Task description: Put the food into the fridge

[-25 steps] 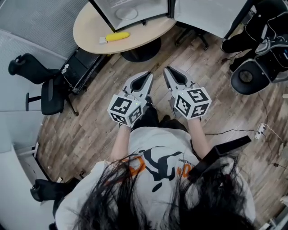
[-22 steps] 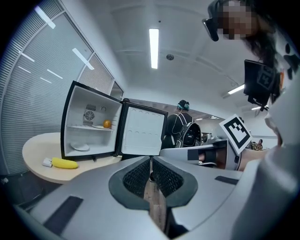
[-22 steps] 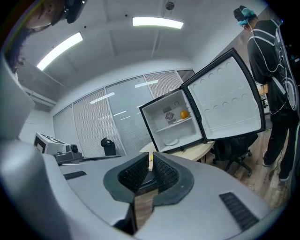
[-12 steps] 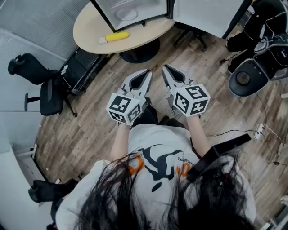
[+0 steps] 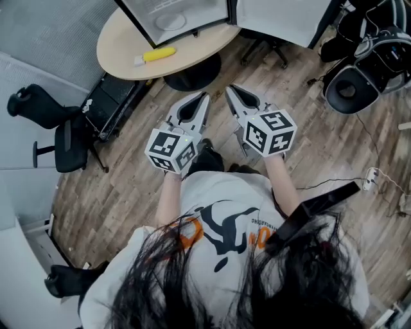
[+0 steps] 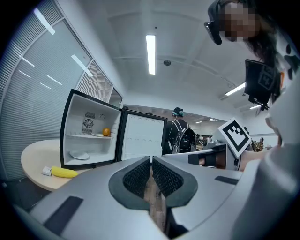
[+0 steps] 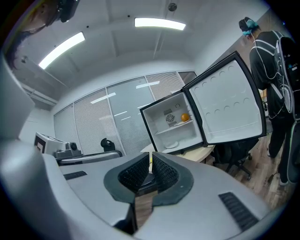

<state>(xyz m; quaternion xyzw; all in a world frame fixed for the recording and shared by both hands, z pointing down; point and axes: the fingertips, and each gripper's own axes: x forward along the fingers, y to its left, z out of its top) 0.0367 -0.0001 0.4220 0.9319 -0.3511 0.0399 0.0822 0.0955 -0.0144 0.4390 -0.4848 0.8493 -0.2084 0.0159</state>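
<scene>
A yellow banana [image 5: 154,55] lies on the round wooden table [image 5: 122,38], in front of a small open fridge [image 5: 173,16]. In the left gripper view the fridge [image 6: 89,136] holds an orange [image 6: 106,131] on its shelf and a white plate [image 6: 79,155] below, with the banana [image 6: 63,172] at its left. My left gripper [image 5: 204,96] and right gripper [image 5: 229,88] hang side by side over the wooden floor, short of the table. Both are shut with nothing between the jaws. The right gripper view shows the fridge [image 7: 176,126] and the orange [image 7: 185,117] too.
A black office chair [image 5: 64,135] stands at the left and a computer tower [image 5: 109,103] under the table. Dark chairs and gear [image 5: 359,77] crowd the upper right. A cable with a power strip [image 5: 371,183] lies on the floor. A person with a backpack [image 6: 180,133] stands beyond the fridge door.
The head view has shifted a little, so the table and both grippers sit slightly further left and higher in the frame. Both grippers stay shut and side by side.
</scene>
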